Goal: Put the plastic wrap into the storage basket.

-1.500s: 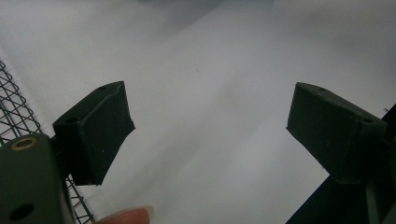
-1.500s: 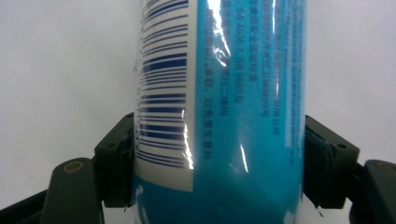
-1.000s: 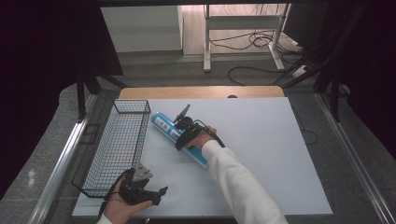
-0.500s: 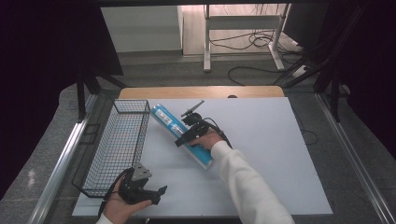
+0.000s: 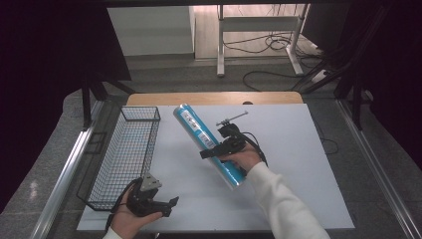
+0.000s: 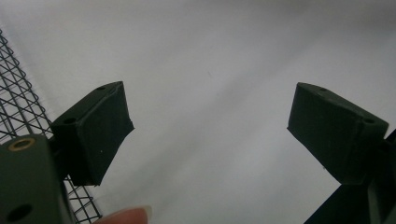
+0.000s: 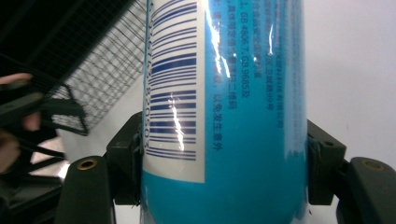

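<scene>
A long blue cylinder (image 5: 198, 128) with a white barcode label is lifted off the white table (image 5: 298, 189), its far end tilted up and to the left. My right gripper (image 5: 218, 151) is shut on its middle. In the right gripper view both pads press the sides of the cylinder (image 7: 247, 93), so the right gripper (image 7: 224, 172) holds it firmly. My left gripper (image 5: 170, 206) rests low at the table's near left corner, beside the black wire basket (image 5: 141, 108). In the left gripper view the left gripper (image 6: 210, 130) stands open with bare table between its pads.
The wire basket (image 6: 18, 93) lies along the table's left side and holds nothing that I can see. A wooden strip (image 5: 214, 98) runs along the far edge. Metal rails (image 5: 64, 179) flank the table. The left hand and its gripper (image 7: 28, 112) show before the basket (image 7: 107, 70).
The right hand has lifted the blue cylinder and carried it away from the near edge and a little right, its far end rising. The left hand has stayed put.
</scene>
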A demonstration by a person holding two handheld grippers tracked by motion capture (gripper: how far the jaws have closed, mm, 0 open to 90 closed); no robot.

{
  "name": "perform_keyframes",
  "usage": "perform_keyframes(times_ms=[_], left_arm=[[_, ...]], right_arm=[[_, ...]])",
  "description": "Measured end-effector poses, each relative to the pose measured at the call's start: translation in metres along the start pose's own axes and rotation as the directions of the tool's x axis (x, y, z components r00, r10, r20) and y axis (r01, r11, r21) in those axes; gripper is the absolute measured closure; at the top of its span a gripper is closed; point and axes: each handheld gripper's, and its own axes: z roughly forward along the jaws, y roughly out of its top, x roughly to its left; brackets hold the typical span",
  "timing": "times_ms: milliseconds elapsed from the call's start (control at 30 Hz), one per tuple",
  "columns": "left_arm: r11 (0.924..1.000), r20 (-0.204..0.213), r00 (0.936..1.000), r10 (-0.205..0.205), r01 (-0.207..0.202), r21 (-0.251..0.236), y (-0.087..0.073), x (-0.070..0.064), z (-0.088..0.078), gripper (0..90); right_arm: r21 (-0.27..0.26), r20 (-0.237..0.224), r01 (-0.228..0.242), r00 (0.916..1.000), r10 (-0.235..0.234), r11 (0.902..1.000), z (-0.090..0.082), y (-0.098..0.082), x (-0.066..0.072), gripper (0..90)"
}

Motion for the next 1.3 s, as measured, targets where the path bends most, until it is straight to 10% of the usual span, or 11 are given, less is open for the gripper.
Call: perform_keyframes(times_ms=[367, 533, 667, 900, 1300], left_arm=[[0.9997, 0.003, 0.9997, -0.022, 0.022, -0.007, 0.003, 0.002, 0.001, 12.6], [0.9996, 0.003, 0.9996, -0.028, 0.028, -0.008, 0.004, 0.003, 0.001, 12.6], [0.9994, 0.003, 0.9995, -0.032, 0.032, -0.009, 0.003, 0.004, 0.001, 12.6], [0.9988, 0.018, 0.9988, -0.045, 0.046, -0.017, 0.006, 0.004, 0.0, 12.6], [0.9981, 0.046, 0.9975, -0.054, 0.055, -0.025, 0.014, 0.001, 0.003, 12.7]], right_arm=[[-0.205, -0.124, -0.13, 0.9866, 0.106, 0.9702, -0.047, -0.045, 0.001, 31.8], [-0.288, -0.206, -0.216, 0.9654, 0.16, 0.933, -0.052, -0.055, 0.002, 31.8], [-0.347, -0.222, -0.218, 0.9641, 0.146, 0.9124, -0.057, -0.06, 0.002, 31.8], [-0.376, -0.223, -0.236, 0.9617, 0.159, 0.896, -0.064, -0.076, 0.004, 31.8], [-0.392, -0.312, -0.371, 0.9145, 0.257, 0.8421, -0.064, -0.097, -0.003, 31.9]])
